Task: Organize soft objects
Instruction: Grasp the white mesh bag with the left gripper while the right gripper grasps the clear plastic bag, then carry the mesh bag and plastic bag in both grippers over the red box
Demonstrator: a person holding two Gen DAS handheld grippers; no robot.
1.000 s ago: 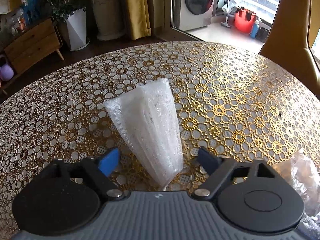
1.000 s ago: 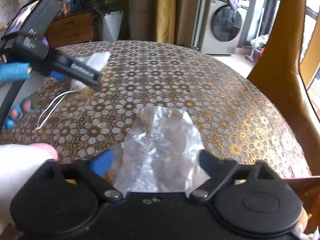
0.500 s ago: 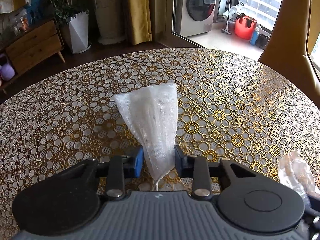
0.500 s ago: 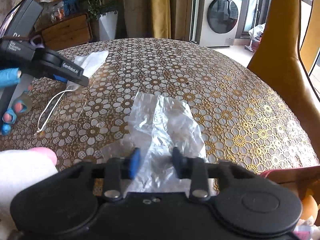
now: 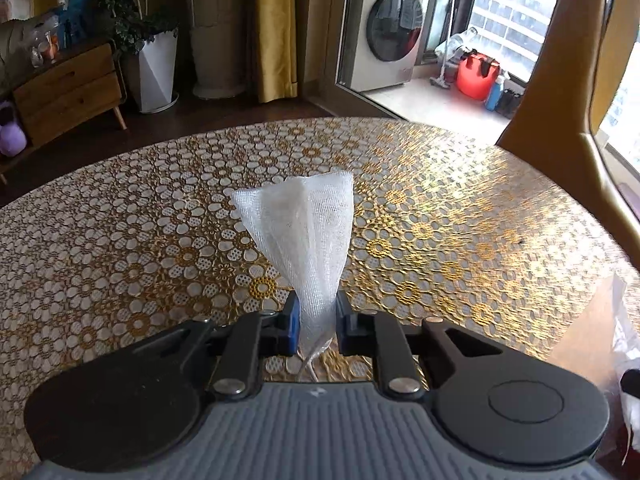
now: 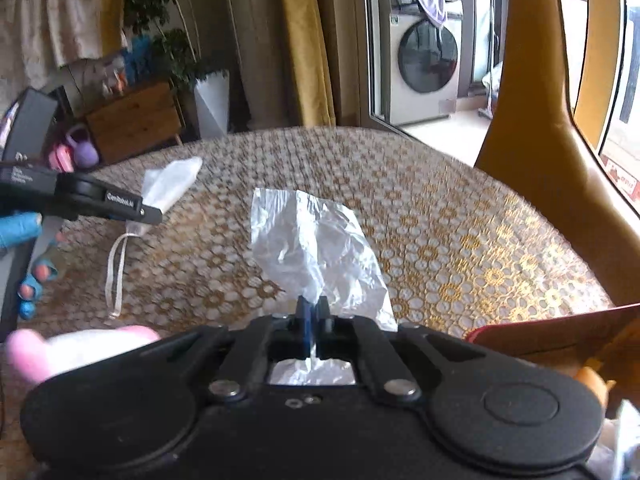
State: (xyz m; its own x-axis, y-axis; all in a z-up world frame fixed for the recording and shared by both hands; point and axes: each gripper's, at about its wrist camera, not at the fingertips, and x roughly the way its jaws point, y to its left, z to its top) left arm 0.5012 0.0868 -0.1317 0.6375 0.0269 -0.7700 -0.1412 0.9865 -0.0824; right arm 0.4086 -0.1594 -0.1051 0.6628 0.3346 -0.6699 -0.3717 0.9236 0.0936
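Note:
My left gripper [image 5: 316, 326] is shut on the narrow end of a white mesh pouch [image 5: 304, 228], which fans out above the gold flower-patterned table [image 5: 460, 220]; its white drawstring hangs below. My right gripper [image 6: 313, 310] is shut on a crumpled clear plastic bag [image 6: 316, 246] and holds it lifted off the table [image 6: 460, 232]. In the right wrist view the left gripper [image 6: 150, 212] shows at the left with the mesh pouch [image 6: 172, 180] and its dangling string [image 6: 114, 276]. The plastic bag also shows at the right edge of the left wrist view [image 5: 612, 328].
A white and pink plush toy [image 6: 68, 350] lies at the near left by my right gripper. A tan chair back [image 6: 532, 136] stands at the table's right side. A red-edged box [image 6: 560, 336] sits at the near right. A wooden cabinet [image 5: 68, 88] and washing machine [image 5: 392, 36] stand beyond.
Both grippers went from open to shut, the left on the mesh pouch, the right on the plastic bag. Both items have since risen off the table.

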